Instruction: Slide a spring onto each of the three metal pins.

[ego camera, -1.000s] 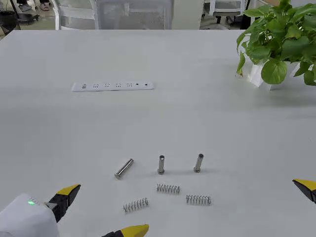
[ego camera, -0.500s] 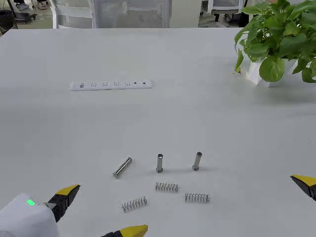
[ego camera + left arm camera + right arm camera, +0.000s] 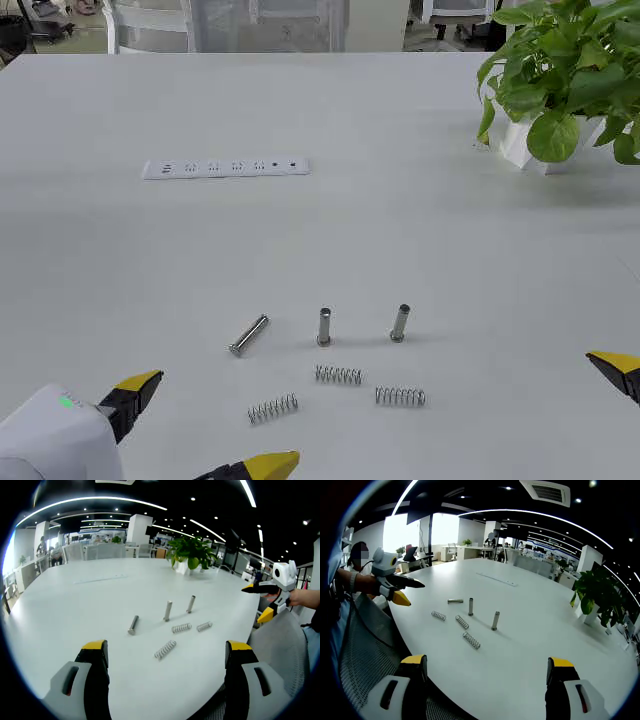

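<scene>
The left gripper [image 3: 205, 423] and right gripper [image 3: 487, 665] hang wide open and empty over the table's [image 3: 420, 200] near edge. Three springs [image 3: 338, 374] lie just in front of the pins [image 3: 324, 326]. Two pins stand upright and the left pin [image 3: 249, 335] lies flat. The near-left spring [image 3: 273, 408] is best pinched at one end, leaving its bore free.

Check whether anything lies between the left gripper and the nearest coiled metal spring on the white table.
Nothing visible does. The open left gripper faces the nearest coiled metal spring across bare white table; the lying steel pin sits beyond it.
</scene>
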`<action>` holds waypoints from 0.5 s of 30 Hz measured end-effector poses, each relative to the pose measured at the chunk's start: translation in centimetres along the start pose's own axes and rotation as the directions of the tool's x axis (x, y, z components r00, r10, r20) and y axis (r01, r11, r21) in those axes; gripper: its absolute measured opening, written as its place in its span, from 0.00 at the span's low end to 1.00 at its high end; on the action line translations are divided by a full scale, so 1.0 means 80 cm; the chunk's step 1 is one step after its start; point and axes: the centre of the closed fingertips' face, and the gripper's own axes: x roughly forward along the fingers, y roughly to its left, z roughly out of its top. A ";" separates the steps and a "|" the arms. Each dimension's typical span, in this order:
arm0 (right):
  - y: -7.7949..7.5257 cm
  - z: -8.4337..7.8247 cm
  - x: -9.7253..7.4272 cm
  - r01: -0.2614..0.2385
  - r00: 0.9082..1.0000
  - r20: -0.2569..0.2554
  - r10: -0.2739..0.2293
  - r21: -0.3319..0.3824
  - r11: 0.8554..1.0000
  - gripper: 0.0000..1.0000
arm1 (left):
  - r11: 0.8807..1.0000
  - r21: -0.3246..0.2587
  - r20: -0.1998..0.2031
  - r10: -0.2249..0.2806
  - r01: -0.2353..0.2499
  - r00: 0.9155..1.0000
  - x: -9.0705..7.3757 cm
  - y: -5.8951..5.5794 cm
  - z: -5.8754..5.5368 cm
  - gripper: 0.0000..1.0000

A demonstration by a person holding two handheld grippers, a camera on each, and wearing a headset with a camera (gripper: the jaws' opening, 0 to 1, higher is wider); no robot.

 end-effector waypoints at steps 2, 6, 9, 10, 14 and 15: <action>0.000 0.000 0.000 -0.002 1.000 -0.002 0.002 -0.001 1.000 0.99 | 1.000 -0.003 -0.008 -0.007 0.007 1.000 0.001 0.000 0.000 0.96; -0.001 0.001 0.000 -0.008 1.000 -0.003 0.008 -0.004 1.000 0.99 | 0.999 0.044 -0.027 -0.007 0.008 1.000 0.006 0.010 0.012 0.96; -0.002 0.002 0.001 -0.011 1.000 0.000 0.011 -0.007 1.000 0.99 | 0.997 0.079 -0.052 -0.013 0.017 0.999 0.013 0.021 0.020 0.95; -0.002 0.003 0.001 -0.011 1.000 0.000 0.011 -0.008 1.000 0.99 | 0.996 0.083 -0.061 -0.017 0.022 0.998 0.015 0.024 0.022 0.95; -0.003 0.007 0.003 -0.012 1.000 0.009 0.012 -0.003 1.000 0.99 | 0.995 0.093 -0.101 -0.037 0.046 0.994 0.025 0.035 0.029 0.93; -0.003 0.008 0.003 -0.011 1.000 0.011 0.011 -0.004 1.000 0.99 | 0.994 0.094 -0.111 -0.039 0.049 0.993 0.027 0.037 0.030 0.92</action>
